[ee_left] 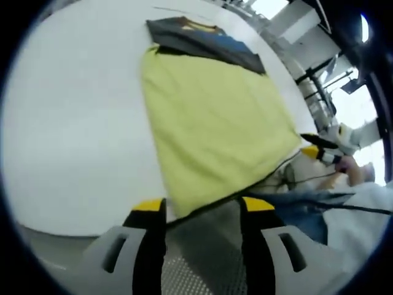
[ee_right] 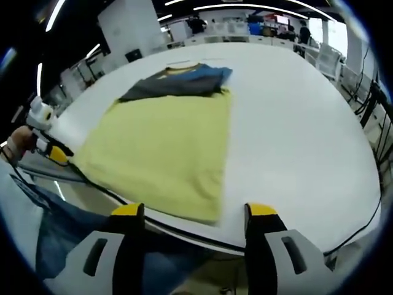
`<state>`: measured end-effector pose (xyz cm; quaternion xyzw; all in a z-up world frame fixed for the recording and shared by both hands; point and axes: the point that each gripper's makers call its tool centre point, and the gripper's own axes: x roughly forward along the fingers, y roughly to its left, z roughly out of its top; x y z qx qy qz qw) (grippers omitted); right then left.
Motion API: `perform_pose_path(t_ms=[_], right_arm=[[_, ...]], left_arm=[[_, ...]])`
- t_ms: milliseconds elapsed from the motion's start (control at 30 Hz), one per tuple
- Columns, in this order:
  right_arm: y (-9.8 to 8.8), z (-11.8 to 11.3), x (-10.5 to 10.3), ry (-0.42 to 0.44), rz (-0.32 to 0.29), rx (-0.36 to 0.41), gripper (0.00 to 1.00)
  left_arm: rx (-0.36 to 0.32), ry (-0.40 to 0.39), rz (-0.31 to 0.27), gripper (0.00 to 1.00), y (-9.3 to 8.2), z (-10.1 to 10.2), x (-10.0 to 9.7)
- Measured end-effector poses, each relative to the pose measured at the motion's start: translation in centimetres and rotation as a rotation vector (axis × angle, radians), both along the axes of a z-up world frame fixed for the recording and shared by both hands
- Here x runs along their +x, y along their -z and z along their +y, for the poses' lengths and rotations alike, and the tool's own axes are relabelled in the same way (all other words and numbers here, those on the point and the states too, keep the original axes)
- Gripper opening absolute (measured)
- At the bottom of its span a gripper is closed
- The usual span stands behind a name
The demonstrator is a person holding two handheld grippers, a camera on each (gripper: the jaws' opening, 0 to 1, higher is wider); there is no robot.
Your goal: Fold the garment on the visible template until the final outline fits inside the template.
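Observation:
A dark grey and blue garment [ee_left: 206,42] [ee_right: 178,80] with a yellow collar lies folded on the white table, across the far end of a flat yellow-green sheet [ee_left: 215,123] [ee_right: 163,150]. My left gripper [ee_left: 204,206] is open just off the sheet's near corner at the table edge, nothing between its jaws. My right gripper [ee_right: 195,212] is open too, in front of the sheet's other near corner. Each gripper also appears in the other's view: the right one [ee_left: 319,149] at the sheet's side corner, the left one [ee_right: 54,152] by the table edge.
The white table [ee_left: 73,123] [ee_right: 295,123] spreads wide on both sides of the sheet. A black cable [ee_right: 184,236] runs along its front edge. The person's jeans [ee_right: 61,233] are below that edge. Racks and furniture [ee_left: 319,67] stand beyond the table.

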<state>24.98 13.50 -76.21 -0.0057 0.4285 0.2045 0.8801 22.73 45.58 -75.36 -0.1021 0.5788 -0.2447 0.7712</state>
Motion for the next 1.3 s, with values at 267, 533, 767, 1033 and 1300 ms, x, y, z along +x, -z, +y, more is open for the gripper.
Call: perform_pose_path(t_ms=[267,533,767,1033,1300], right_arm=[[0.1,-0.1,0.1,0.001,-0.003,-0.007,0.57],[0.2,0.9,0.6,-0.005,0.003,0.021,0.36],[0.4,0.7,1.2,-0.007,-0.004,0.001,0.27],[0.5,0.3,1.4,-0.017,-0.002,-0.031,0.20],[0.6,0.1,1.8,-0.031,-0.017,-0.059,0.13]], left_arm=[[-0.013,0.008,-0.007,0.33,0.3,-0.8,0.4],[-0.022,-0.015,-0.012,0.23,0.6,-0.6,0.8],[-0.003,-0.023,-0.014,0.13,0.8,-0.1,0.9],[0.036,0.015,-0.018,0.09,1.0,0.1,1.1],[0.052,0.045,-0.022,0.07,1.0,-0.1,1.2]])
